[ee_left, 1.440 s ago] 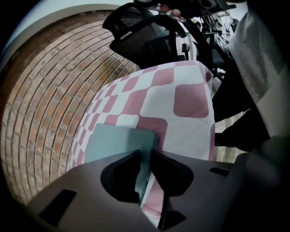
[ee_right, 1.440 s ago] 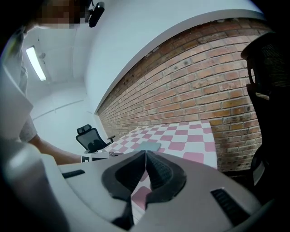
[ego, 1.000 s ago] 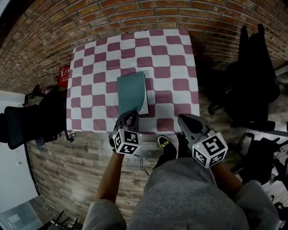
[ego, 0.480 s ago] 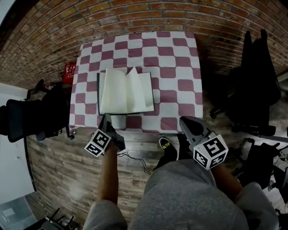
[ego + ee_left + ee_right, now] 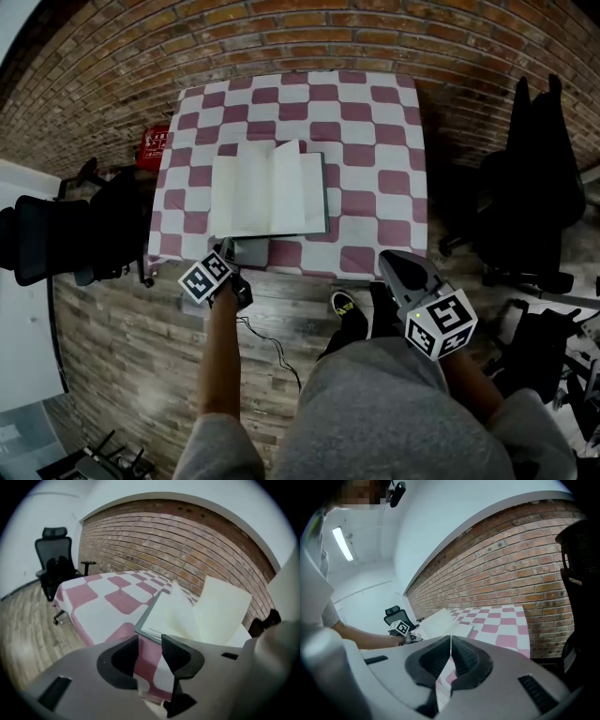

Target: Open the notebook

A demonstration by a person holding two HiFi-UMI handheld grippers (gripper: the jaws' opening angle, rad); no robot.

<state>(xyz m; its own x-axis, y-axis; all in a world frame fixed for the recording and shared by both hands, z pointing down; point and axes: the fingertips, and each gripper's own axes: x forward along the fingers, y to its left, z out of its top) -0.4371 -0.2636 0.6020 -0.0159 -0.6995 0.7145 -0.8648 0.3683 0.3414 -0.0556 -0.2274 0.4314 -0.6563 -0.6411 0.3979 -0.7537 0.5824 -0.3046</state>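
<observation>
The notebook (image 5: 270, 187) lies open on the pink-and-white checked table (image 5: 375, 141), its cream pages up and one leaf standing at the middle. My left gripper (image 5: 239, 253) hangs at the table's front edge, just below the notebook's near left corner. Its jaws are opening and hold nothing; in the left gripper view only the tablecloth shows in the gap of the left gripper (image 5: 150, 652), with the notebook (image 5: 201, 616) just beyond. My right gripper (image 5: 398, 270) rests shut and empty off the table's front right corner. The right gripper view shows the right gripper (image 5: 451, 654) with its pads together and the notebook (image 5: 440, 619) farther left.
A black office chair (image 5: 56, 248) stands left of the table, with a red object (image 5: 155, 143) behind it. Dark chairs and clothing (image 5: 534, 178) crowd the right side. A cable (image 5: 272, 347) and the person's shoe (image 5: 345, 305) lie on the wooden floor in front.
The closed teal notebook now lies open. My left gripper swung left along the front edge with the cover, rolled over, and its jaws have parted. The right gripper stayed put.
</observation>
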